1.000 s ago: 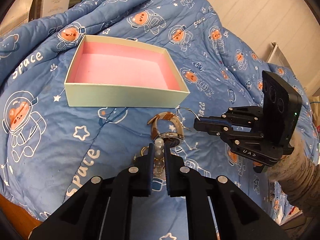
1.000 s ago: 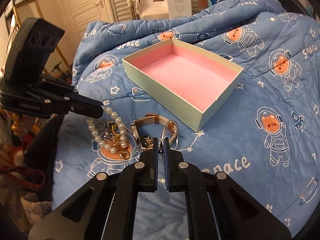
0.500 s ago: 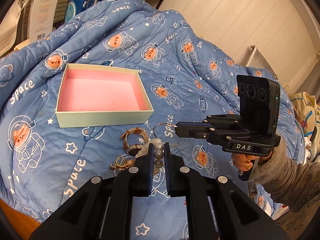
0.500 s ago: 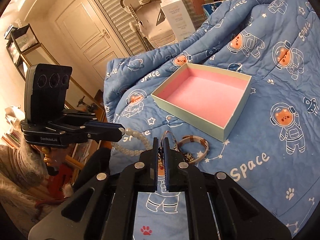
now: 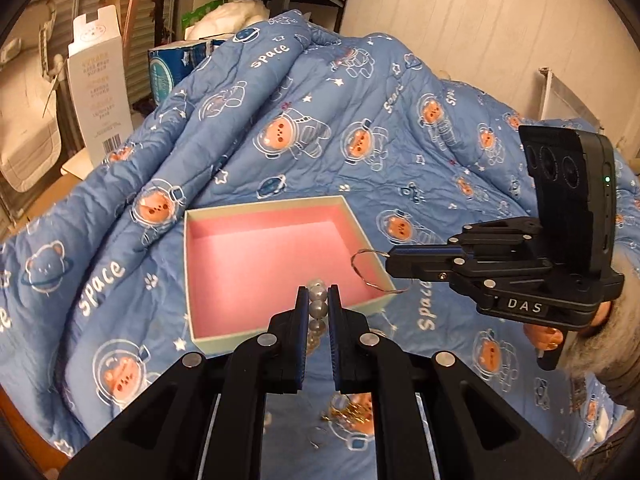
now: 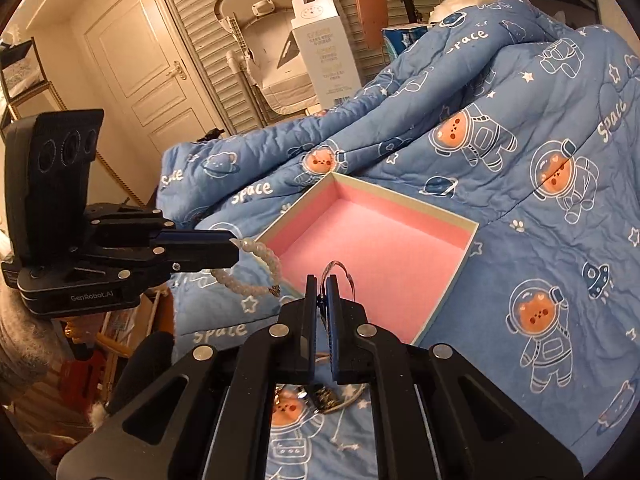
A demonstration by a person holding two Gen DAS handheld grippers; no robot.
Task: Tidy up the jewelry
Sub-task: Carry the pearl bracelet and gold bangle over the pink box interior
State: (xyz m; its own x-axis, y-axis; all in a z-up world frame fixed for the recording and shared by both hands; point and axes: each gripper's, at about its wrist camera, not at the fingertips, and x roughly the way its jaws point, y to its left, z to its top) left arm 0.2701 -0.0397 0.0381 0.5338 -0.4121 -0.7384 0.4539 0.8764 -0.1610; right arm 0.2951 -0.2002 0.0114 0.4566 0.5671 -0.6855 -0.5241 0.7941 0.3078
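Observation:
An open box with a pink lining (image 5: 260, 256) (image 6: 384, 248) lies on the blue quilt. My left gripper (image 5: 318, 300) is shut on a pearl bracelet (image 5: 318, 308), which hangs as a loop (image 6: 256, 268) over the box's near left edge in the right wrist view. My right gripper (image 6: 321, 286) is shut on a thin silver ring-shaped bangle (image 6: 340, 274), which shows over the box's right rim in the left wrist view (image 5: 370, 272). Both are raised above the quilt. A watch and gold pieces (image 5: 352, 412) (image 6: 328, 396) lie on the quilt below the grippers.
The blue space-print quilt (image 5: 320, 128) rises in folds behind the box. A tall white carton (image 5: 100, 88) and a blue pack (image 5: 172, 68) stand beyond it. A door (image 6: 140, 80) and shuttered wall are at the back.
Both grippers have lifted their pieces off the quilt and moved towards the pink box. The bracelet and the bangle now hang at the box's edges.

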